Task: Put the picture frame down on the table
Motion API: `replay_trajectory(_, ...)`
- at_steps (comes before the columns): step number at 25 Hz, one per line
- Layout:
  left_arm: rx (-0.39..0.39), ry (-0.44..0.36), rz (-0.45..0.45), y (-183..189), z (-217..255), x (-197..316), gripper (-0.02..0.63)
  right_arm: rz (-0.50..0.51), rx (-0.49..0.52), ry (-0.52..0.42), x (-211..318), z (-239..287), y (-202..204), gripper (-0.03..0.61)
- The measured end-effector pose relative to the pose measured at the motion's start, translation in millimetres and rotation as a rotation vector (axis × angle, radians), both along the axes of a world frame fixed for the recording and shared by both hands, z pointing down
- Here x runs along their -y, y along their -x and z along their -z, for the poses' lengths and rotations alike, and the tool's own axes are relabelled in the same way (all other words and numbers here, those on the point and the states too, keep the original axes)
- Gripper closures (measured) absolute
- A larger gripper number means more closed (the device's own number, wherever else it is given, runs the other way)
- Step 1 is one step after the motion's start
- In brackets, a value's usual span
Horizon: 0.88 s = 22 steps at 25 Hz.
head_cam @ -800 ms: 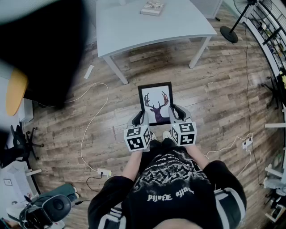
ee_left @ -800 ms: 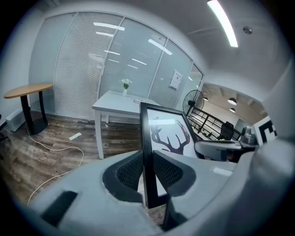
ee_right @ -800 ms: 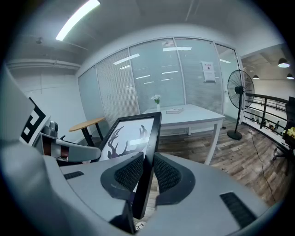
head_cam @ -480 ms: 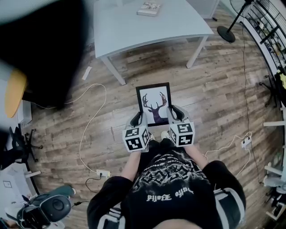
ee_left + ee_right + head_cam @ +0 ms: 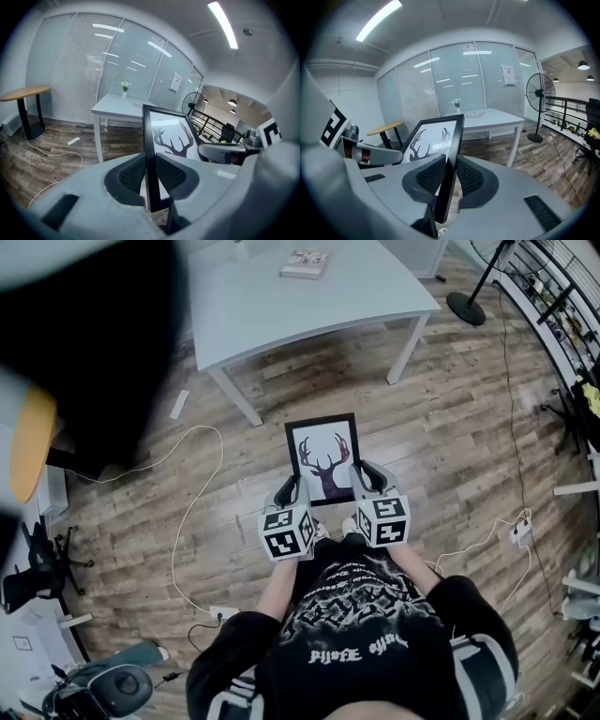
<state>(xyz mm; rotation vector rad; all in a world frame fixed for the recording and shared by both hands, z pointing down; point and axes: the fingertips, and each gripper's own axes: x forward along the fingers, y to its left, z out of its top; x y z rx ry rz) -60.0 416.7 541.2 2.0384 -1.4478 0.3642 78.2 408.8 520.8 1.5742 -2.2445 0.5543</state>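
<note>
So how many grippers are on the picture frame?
2. The left gripper grips the picture frame by its left edge, the right gripper by its right edge, both near the bottom.

light: bright, even, from ceiling strips (image 5: 224,24) above the table (image 5: 319,306) | glare: streak on picture frame (image 5: 169,138) glass | blur: dark smear (image 5: 94,343) left of table | edges: fisheye-bent, vignetted

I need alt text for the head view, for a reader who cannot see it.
Seen from above, a person holds a black picture frame with a deer print above a wooden floor, the left gripper shut on its left edge, the right gripper on its right. A white table with a book stands ahead.
</note>
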Motion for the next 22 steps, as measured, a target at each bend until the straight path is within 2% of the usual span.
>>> replay_trajectory(11, 0.026, 0.009, 0.01, 10.4, -9.0, 15.8, 0.532, -0.005, 0.014, 0.013, 17.4, -11.8, 10.1, 0.505)
replay_trajectory(17, 0.026, 0.017, 0.035, 8.0, -12.3, 63.7, 0.532, 0.029, 0.022, 0.023, 69.5, -16.5, 8.1, 0.505)
replay_trajectory(22, 0.025, 0.006, 0.066, -8.3, -6.9, 116.1, 0.532, 0.063, 0.022, 0.008, 125.0, -8.7, -7.6, 0.505)
